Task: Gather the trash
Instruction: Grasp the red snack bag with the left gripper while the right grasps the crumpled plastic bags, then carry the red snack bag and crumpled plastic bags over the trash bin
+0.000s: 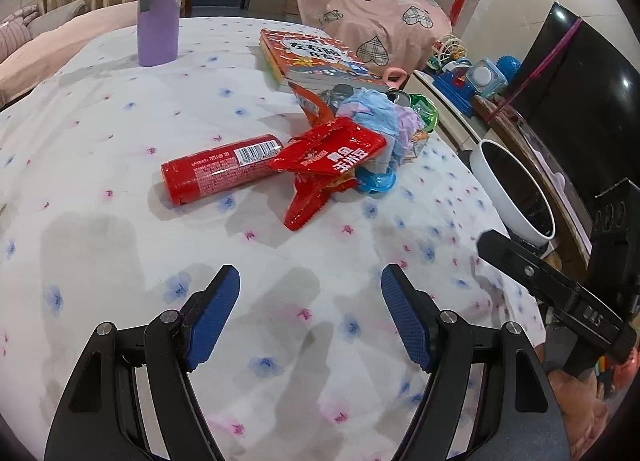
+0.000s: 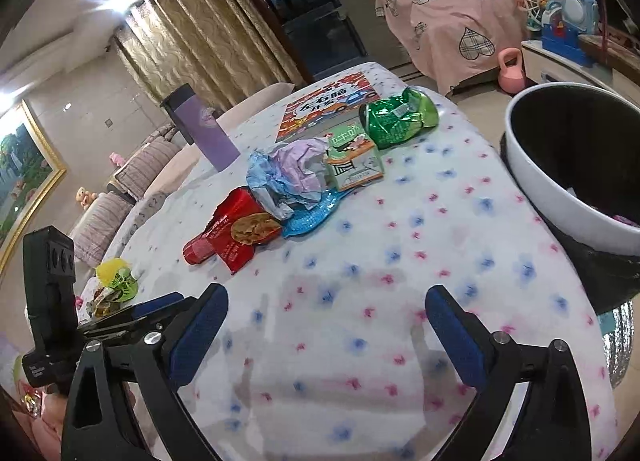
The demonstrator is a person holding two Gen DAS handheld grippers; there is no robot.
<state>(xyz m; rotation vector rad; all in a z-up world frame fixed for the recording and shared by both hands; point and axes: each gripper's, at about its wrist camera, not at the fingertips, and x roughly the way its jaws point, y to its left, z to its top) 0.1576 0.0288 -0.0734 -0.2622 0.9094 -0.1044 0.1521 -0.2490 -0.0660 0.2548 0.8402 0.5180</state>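
A pile of trash lies mid-table on the flowered cloth: a red tube (image 1: 222, 168), a red snack wrapper (image 1: 328, 159), crumpled blue and lilac paper (image 2: 288, 173), a blue foil piece (image 2: 310, 217), a small green carton (image 2: 354, 163) and a green foil bag (image 2: 396, 117). The red wrapper (image 2: 240, 231) shows a cookie picture in the right wrist view. My left gripper (image 1: 310, 313) hovers open over bare cloth, short of the pile. My right gripper (image 2: 326, 331) is also open and empty, nearer the table's right edge. A white bin (image 2: 560, 169) with a dark liner stands beside the table.
A purple bottle (image 1: 158, 7) stands at the far side, and a red picture book (image 1: 316, 57) lies behind the pile. More wrappers (image 2: 116, 285) sit at the table's left edge. The other gripper's body (image 1: 560, 297) shows at right. Toys and a pink-covered chair stand beyond.
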